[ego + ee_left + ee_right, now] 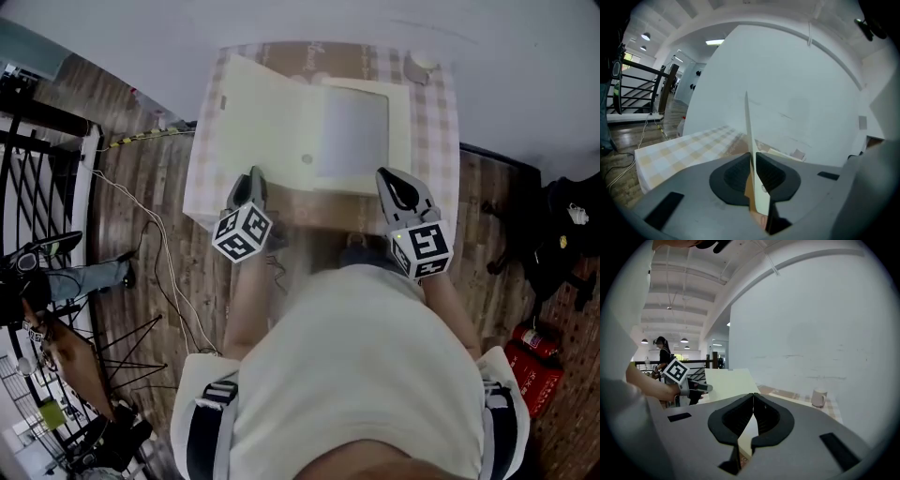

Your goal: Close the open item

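A pale cream cardboard folder (pixel 272 122) lies open on a table under a beige-and-white checked cloth (pixel 433 122), against a white wall. Its right half lies flat and carries 1 pale grey rectangular sheet (pixel 354 131). Its left cover (pixel 749 126) is lifted off the cloth and stands tilted. In the left gripper view it shows edge-on, as a thin upright strip.

The left gripper (pixel 253 173) pinches that cover at its near edge, with both dark pads pressed on the card. The right gripper (pixel 394 176) hangs over the folder's near right edge. Its jaws are pressed together at the tips with nothing between them.

A small white ceramic mug (pixel 818 397) stands at the table's far right corner, well apart from the folder. A red fire extinguisher (pixel 536 349) lies on the wooden floor to the right; its white lettering is too small to read. The brown strip along the cloth's far edge bears faint script, also unreadable. The grippers' cubes carry only black-and-white square patterns.
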